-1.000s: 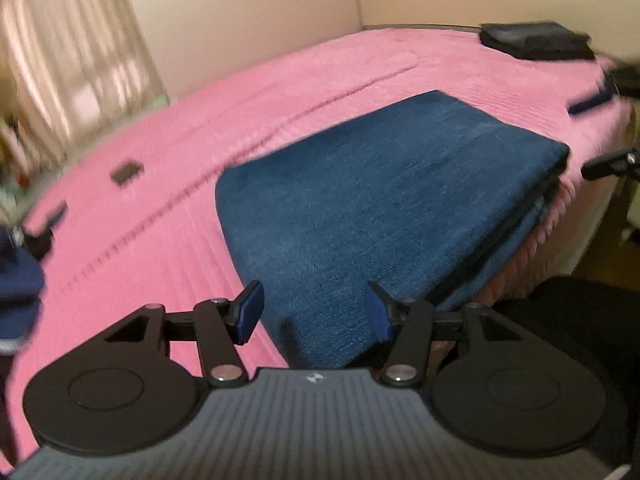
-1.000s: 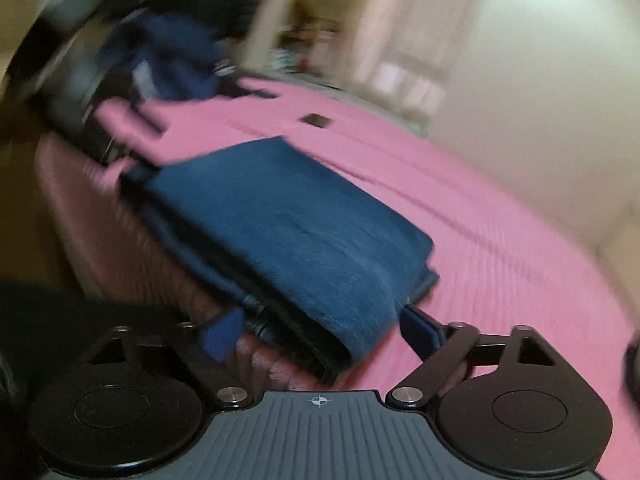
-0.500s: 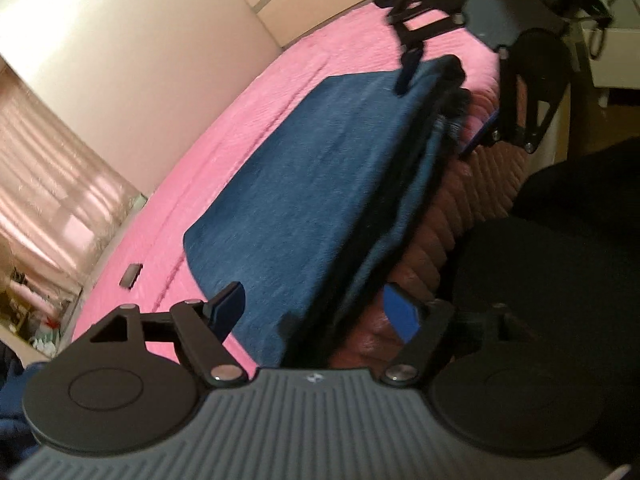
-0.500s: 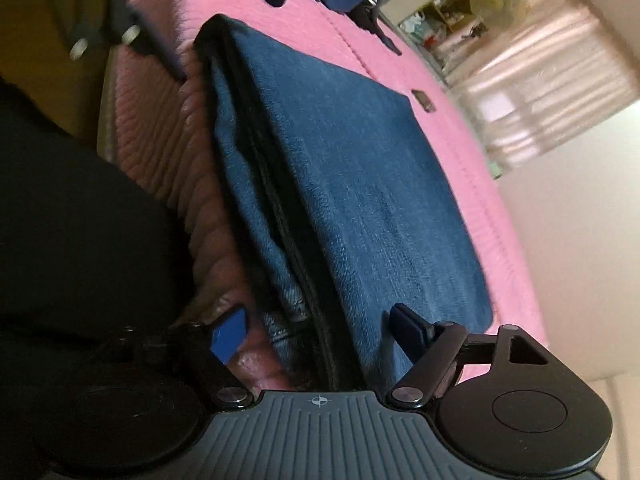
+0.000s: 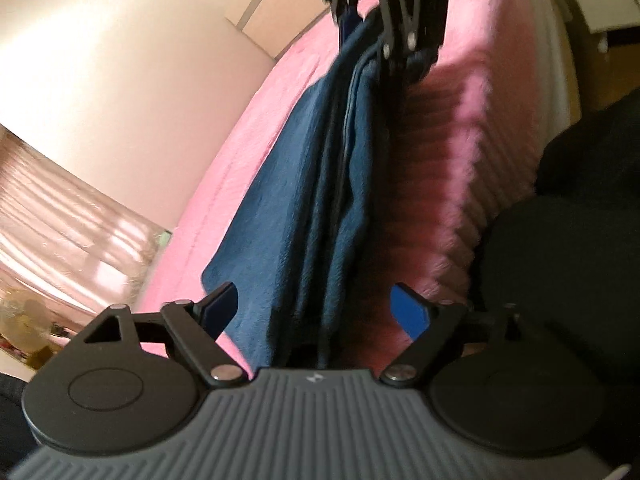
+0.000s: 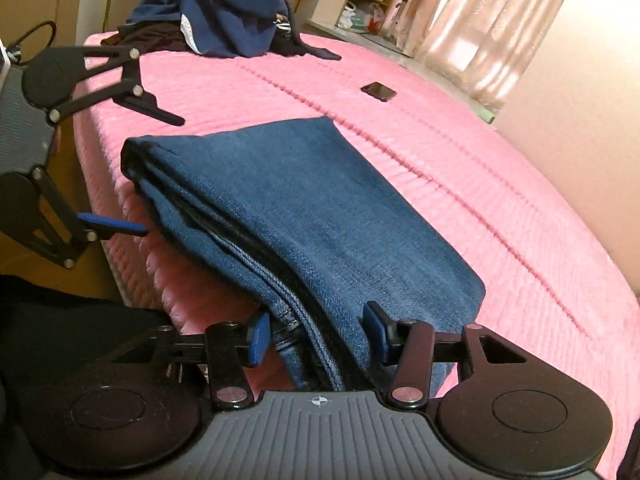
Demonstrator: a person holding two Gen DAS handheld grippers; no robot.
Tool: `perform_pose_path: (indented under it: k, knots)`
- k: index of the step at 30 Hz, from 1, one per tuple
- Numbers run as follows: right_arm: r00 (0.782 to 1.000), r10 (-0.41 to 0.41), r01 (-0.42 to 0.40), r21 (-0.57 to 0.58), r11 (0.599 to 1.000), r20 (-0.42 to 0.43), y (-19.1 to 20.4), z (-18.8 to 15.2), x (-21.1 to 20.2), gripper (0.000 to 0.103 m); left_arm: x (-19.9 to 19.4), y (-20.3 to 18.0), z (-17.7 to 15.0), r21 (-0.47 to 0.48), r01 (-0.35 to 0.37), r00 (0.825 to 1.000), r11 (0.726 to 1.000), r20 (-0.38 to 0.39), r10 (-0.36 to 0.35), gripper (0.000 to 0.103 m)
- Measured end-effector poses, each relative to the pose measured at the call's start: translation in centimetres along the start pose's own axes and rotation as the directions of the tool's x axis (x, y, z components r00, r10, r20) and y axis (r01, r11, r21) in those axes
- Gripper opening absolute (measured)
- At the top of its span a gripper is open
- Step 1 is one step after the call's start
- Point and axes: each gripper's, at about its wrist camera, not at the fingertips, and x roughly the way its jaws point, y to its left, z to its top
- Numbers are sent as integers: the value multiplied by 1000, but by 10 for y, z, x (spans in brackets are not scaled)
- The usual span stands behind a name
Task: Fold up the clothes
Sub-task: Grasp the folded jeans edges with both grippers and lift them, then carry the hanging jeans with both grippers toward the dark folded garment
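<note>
Folded jeans [image 6: 312, 208] at bed [image 6: 460, 184] near edge; right tool [image 6: 316, 338] closing around near corner, contact unclear; left tool [image 5: 316, 310] opening, unclenched, straddling far end.

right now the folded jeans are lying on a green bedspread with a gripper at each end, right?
Not quite: the bedspread is pink, not green, as the right wrist view shows. The folded jeans do lie on it, with the right gripper at one end and the left gripper at the other.

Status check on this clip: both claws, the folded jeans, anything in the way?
Left claw open astride one end of folded jeans, jaws just widened. Right claw closing around the other end, grip unconfirmed. Nothing blocking on pink bedspread.
</note>
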Motion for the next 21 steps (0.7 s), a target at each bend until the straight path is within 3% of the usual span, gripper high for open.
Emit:
perform_pose_path:
  k: [6,9,11,12,15,17,21]
  knots:
    - [1000,-16,16,1,1000,6,7,2,-15,48,22,-17,-4,139,-74,996,988,-39,80,79]
    - [999,-35,35,-45,998,2,17,-4,-14,48,36,-22,-10,199,-123,988,972,-66,138,57]
    - [998,-63,64,-91,994,7,25,-9,-13,48,39,-12,-10,147,-73,993,986,-81,85,40]
    - [996,-91,92,-138,986,8,34,-13,-11,49,40,-7,-10,117,-43,995,992,-88,54,38]
    - [982,-189,186,-315,931,20,66,-26,-3,62,39,12,-7,49,3,996,999,-89,1,36]
    - [971,-238,230,-420,878,34,85,-34,5,62,39,26,-5,-6,34,995,999,-89,-34,35]
    - [947,-315,305,-487,818,64,94,-37,22,62,41,57,1,-121,92,991,988,-83,-102,34]
